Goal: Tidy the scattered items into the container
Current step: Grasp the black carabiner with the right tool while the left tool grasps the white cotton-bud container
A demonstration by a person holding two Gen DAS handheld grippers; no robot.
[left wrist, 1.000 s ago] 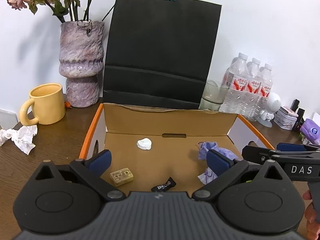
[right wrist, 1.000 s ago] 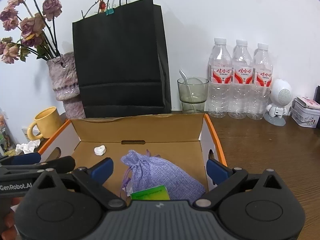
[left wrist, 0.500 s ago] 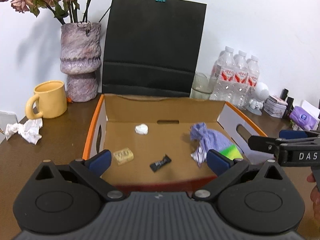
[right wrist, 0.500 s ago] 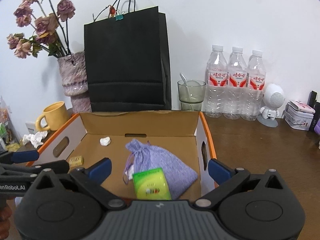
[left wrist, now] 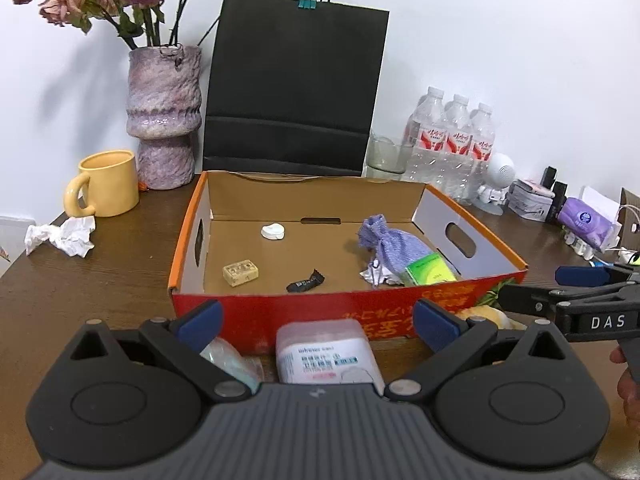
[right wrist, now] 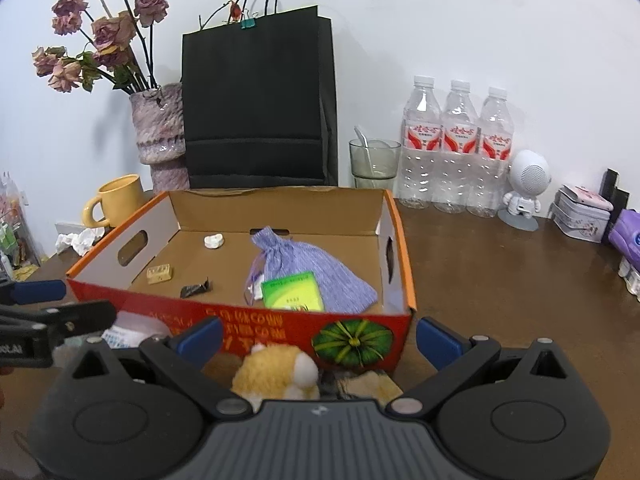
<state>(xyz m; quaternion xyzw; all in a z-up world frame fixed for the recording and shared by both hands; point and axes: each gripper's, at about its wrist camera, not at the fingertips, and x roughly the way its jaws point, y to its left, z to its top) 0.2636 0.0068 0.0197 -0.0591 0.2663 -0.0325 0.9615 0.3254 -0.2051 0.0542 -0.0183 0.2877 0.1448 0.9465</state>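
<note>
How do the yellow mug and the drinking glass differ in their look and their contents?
The yellow mug is opaque with a handle; the drinking glass is clear greenish and shows no handle. The glass holds a spoon-like utensil; the mug's inside cannot be seen. The mug stands left of the box, the glass behind its right corner. Both stand upright on the table.

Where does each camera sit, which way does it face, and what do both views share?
Left wrist: on the left gripper, facing the orange-rimmed cardboard box; open fingers straddle a pink-white tissue pack; right gripper alongside.
Right wrist: on the right gripper, facing the box; open fingers straddle a tan plush toy.
Shared: box, purple drawstring pouch, black paper bag.
</note>
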